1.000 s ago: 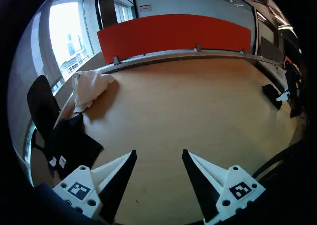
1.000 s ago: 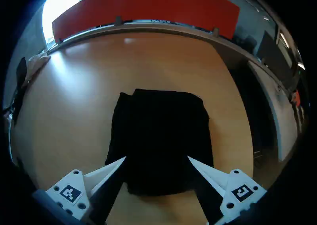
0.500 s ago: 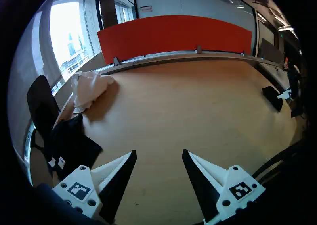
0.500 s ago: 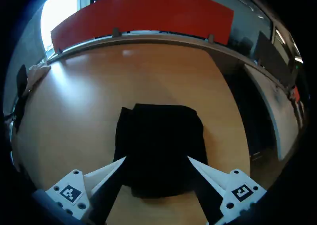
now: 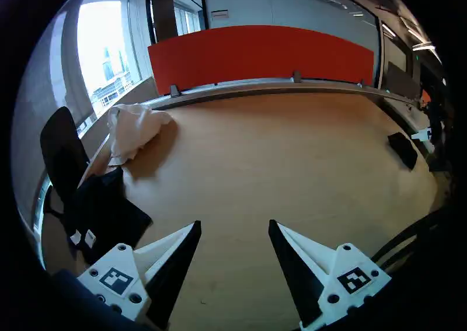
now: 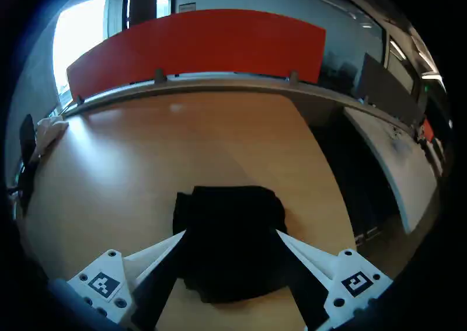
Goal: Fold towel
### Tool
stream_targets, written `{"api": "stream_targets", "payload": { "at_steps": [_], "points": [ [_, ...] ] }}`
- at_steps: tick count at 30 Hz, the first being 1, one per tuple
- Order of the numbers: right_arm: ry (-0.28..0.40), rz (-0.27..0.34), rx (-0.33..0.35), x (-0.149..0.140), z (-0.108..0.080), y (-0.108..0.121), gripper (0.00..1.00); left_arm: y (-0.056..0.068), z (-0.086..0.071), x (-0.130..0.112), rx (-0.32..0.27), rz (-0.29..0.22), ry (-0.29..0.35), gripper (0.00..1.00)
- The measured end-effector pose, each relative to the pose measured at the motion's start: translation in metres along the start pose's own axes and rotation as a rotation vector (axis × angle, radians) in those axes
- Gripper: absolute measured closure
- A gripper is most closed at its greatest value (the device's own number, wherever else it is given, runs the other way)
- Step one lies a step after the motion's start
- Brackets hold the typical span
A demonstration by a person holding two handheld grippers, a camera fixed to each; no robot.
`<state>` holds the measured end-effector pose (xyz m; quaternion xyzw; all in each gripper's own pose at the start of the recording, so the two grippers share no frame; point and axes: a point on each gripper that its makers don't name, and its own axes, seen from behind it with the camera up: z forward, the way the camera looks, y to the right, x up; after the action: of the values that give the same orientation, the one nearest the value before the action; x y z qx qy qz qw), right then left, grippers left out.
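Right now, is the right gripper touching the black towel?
Cannot tell: in the right gripper view the open right gripper overlaps the black towel, hiding any gap.

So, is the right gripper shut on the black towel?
No, the right gripper is open, its fingers spread wide, and the towel lies flat on the table.

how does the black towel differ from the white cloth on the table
The black towel is dark and folded flat into a tidy rectangle; the white cloth is pale and heaped in a crumpled pile. The black towel lies right by the open right gripper; the white cloth sits at a far corner. Both rest on the wooden table.
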<state>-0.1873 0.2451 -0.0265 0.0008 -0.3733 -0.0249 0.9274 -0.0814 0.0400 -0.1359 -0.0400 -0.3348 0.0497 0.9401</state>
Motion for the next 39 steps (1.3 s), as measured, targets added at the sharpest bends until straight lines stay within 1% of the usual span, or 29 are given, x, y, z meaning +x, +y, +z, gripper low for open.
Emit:
{"api": "stream_targets", "payload": {
  "at_steps": [6,12,21,24,27,30,32,35,39],
  "points": [
    [0.106,0.026,-0.053,0.036,-0.012,0.007,0.01,-0.001,0.0,0.004,0.0,-0.002,0.009,0.15],
    [0.237,0.07,-0.114,0.074,-0.03,0.017,0.01,-0.002,0.0,0.007,-0.001,-0.003,0.017,0.15],
    [0.373,0.112,-0.199,0.109,-0.049,0.03,0.01,-0.003,0.002,0.014,0.0,-0.003,0.032,0.15],
    [0.417,0.135,-0.211,0.118,-0.052,0.03,0.01,-0.004,0.002,0.015,0.001,-0.006,0.036,0.15],
    [0.475,0.154,-0.217,0.13,-0.06,0.03,0.01,-0.005,0.001,0.016,0.004,-0.008,0.04,0.15],
    [0.546,0.163,-0.219,0.144,-0.071,0.028,0.01,-0.007,0.0,0.017,0.006,-0.009,0.046,0.15],
    [0.58,0.161,-0.216,0.149,-0.076,0.025,0.01,-0.007,0.0,0.018,0.007,-0.012,0.049,0.15],
    [0.605,0.153,-0.215,0.153,-0.081,0.022,0.01,-0.007,0.0,0.02,0.007,-0.016,0.055,0.15],
    [0.62,0.139,-0.21,0.156,-0.086,0.017,0.01,-0.008,0.001,0.022,0.007,-0.023,0.062,0.15]
  ]
}}
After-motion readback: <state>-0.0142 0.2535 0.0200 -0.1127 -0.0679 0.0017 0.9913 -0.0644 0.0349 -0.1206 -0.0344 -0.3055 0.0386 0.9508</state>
